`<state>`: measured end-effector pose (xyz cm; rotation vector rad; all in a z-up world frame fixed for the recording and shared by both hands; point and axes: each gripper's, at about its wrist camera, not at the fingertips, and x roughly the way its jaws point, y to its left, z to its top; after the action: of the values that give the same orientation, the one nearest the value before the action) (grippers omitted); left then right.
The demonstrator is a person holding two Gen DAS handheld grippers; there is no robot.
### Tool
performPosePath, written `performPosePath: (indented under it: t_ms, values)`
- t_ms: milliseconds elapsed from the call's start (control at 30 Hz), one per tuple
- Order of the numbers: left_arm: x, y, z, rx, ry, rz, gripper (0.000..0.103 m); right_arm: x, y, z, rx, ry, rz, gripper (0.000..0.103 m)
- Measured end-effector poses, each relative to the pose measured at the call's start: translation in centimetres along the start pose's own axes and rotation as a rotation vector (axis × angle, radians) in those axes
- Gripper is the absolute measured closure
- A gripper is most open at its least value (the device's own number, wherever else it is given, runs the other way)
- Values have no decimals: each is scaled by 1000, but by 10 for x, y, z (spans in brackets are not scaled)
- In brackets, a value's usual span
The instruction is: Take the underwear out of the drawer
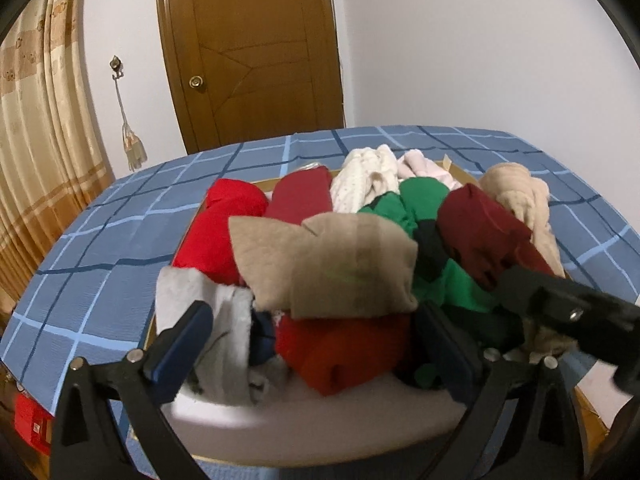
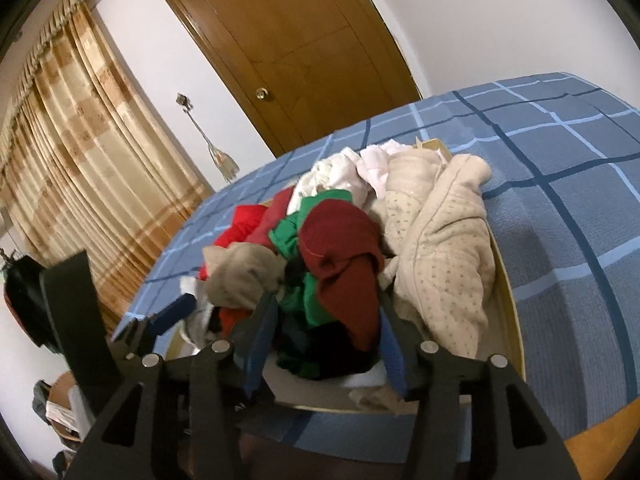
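**Both grippers over the heaped drawer**

My left gripper point(image 1: 312, 344) hangs fingers spread wide, empty, over the bright red folded underwear point(image 1: 344, 352). Rightward, my right gripper point(image 2: 324, 340) stands part-spread around the dark maroon garment point(image 2: 344, 264) in the shallow wooden drawer point(image 2: 512, 320), pinching nothing.

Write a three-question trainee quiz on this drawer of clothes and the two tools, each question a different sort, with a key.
1. True or false: the left tool is clamped on the tan garment.
2. Multiple choice: the drawer rests on A) a bare wooden floor, B) a blue checked bedsheet, C) a glass desk.
3. Fill in: between the pads of the right tool hangs a dark ___ garment.

Key
1. False: its jaws stand wide open, either side of the clothes.
2. B
3. red (maroon); whether the pads press on it cannot be told.
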<state>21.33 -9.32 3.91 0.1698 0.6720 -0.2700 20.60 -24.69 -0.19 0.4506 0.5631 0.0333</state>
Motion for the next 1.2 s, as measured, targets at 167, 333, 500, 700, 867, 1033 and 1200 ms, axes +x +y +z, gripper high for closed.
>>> performPosePath:
  t_ms: [167,333,500,700,867,1033,1200]
  values:
    - [-9,3,-2,-4,-15,11,0,-12,0,-5,33,-36,15,50]
    - [-12,6,-4,-21,-4,0,0,-18,-1,-11,44,-71,19,50]
    - [-21,11,-9,-58,-13,-12,0,-24,-3,-17,51,-84,17,50]
    - [-33,15,-15,-99,-23,-23,0,-37,-4,-24,53,-123,4,50]
    - [-42,16,-21,-119,-24,-28,0,-49,3,-29,21,-153,-8,50]
    - [-54,15,-28,-120,-28,-29,0,-62,8,-32,-1,-188,-21,50]
    - [-66,14,-33,-116,-49,-17,0,-74,14,-38,-22,-215,-28,50]
